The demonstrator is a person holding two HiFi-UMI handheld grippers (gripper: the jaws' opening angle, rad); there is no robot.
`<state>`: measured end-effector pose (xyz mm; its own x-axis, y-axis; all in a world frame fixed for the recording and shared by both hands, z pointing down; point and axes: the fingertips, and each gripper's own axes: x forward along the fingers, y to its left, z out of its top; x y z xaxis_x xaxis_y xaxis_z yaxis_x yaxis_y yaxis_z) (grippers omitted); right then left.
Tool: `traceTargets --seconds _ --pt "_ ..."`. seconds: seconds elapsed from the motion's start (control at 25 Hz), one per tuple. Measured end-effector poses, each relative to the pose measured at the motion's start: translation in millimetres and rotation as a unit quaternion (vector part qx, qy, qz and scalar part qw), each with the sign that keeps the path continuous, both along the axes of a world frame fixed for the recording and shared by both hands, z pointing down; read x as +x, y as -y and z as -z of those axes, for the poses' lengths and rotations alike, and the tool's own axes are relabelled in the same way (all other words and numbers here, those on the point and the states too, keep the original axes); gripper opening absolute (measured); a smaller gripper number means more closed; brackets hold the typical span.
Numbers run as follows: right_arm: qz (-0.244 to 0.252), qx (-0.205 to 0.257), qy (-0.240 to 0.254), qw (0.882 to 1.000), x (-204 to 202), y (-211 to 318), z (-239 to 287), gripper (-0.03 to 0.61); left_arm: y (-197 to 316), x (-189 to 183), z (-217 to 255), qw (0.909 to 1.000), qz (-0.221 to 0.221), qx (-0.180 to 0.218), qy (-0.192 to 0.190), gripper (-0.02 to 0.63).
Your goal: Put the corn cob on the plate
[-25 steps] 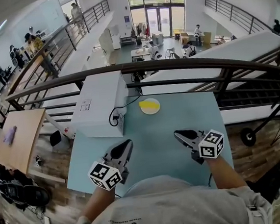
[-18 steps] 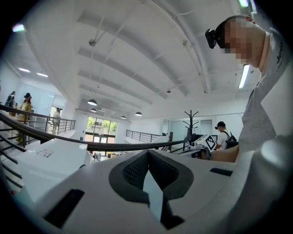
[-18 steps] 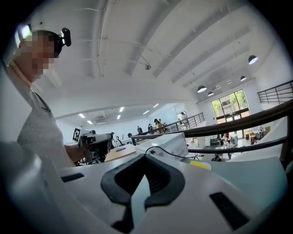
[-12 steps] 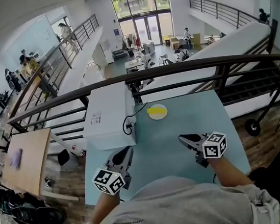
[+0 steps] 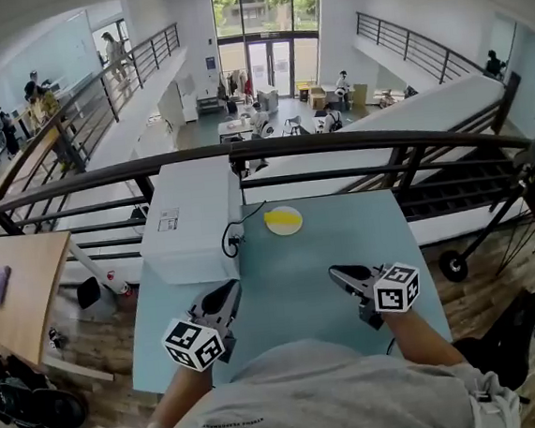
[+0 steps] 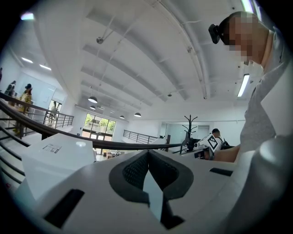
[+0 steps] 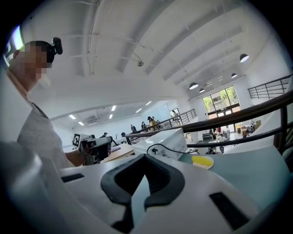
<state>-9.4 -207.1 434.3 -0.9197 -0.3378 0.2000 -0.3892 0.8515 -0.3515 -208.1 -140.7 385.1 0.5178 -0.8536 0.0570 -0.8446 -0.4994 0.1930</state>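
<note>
Corn cob (image 5: pixel 282 218) lies on the plate (image 5: pixel 286 231), near the white box (image 5: pixel 192 216).

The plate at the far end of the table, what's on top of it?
A yellow corn cob lies on the white plate. It covers part of the plate, so that bit can't be seen. Nothing else shows on it.

The left tongs (image 5: pixel 229 288) and right tongs (image 5: pixel 335 272) point forward side by side, apart, both closed and empty.
</note>
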Motion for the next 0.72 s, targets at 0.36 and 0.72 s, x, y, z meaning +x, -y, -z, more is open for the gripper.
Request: traceTargets --seconds 0.36,0.72 --pt "0.002 -0.001 -0.005 1.0 13.1 -2.1 -0.6 0.015 -8.9 5.2 3.9 0.9999 0.013 0.001 0.0 0.02" --pt "0.014 0.003 -0.003 1.0 4.7 -6.9 -0.6 0.015 -15.7 2.3 1.8 0.9998 0.018 -0.002 0.002 0.019"
